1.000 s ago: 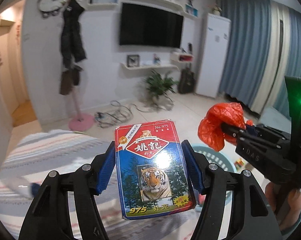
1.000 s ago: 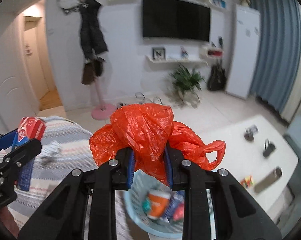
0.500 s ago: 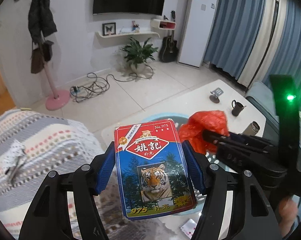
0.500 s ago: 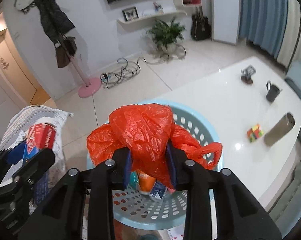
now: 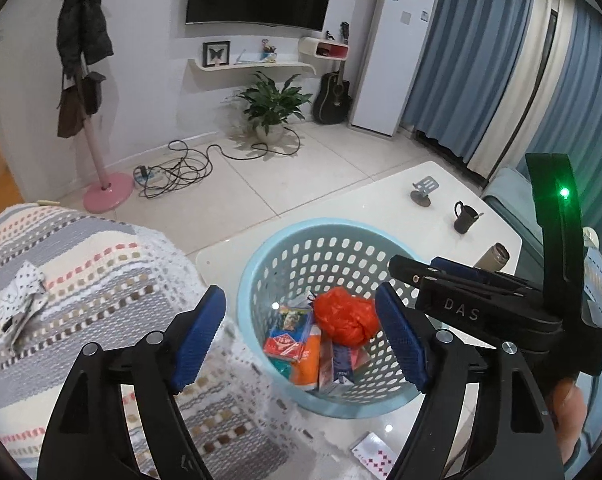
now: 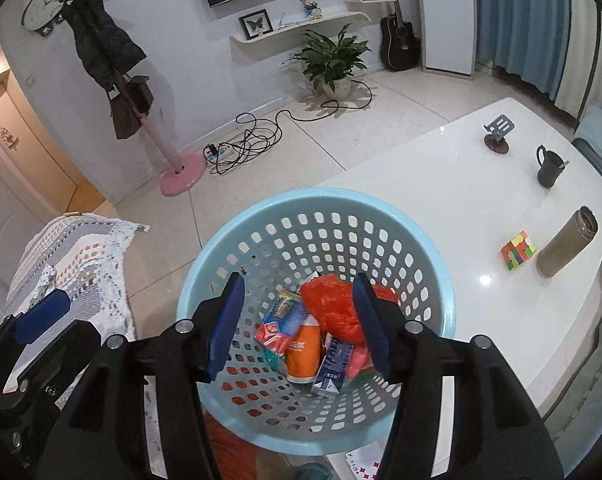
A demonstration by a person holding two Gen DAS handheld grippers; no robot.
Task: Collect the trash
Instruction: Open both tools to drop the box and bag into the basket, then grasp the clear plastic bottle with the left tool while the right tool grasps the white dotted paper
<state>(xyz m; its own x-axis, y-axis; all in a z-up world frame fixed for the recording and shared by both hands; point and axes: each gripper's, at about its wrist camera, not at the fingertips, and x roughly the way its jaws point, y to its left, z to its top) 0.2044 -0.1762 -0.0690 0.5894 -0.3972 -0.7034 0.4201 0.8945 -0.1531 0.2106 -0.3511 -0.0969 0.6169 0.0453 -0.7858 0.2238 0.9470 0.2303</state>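
A light blue perforated basket (image 5: pixel 313 222) (image 6: pixel 325 192) stands on the white table. In it lie a crumpled red plastic bag (image 5: pixel 343 314) (image 6: pixel 329 304), a tiger-print card box (image 5: pixel 287 338) (image 6: pixel 279 322), an orange cup (image 6: pixel 301 356) and a small carton (image 6: pixel 331 368). My left gripper (image 5: pixel 301 332) hovers over the basket's left rim, its jaws opening with nothing between them. My right gripper (image 6: pixel 299 316) hangs above the basket's middle, jaws also opening and empty, with the bag below them. From the left wrist, the right gripper (image 5: pixel 417 268) shows at the right.
On the table stand a black mug (image 6: pixel 549 168), a lying flask (image 6: pixel 567 242), a colour cube (image 6: pixel 518 250) and a phone stand (image 6: pixel 499 132). A striped blanket (image 5: pixel 81 280) with crumpled paper (image 5: pixel 21 304) lies left of the basket. A loose playing card (image 5: pixel 371 456) is near the front.
Both grippers came down over the basket and opened. The card box left the left jaws and the red bag left the right jaws; both now lie in the basket.
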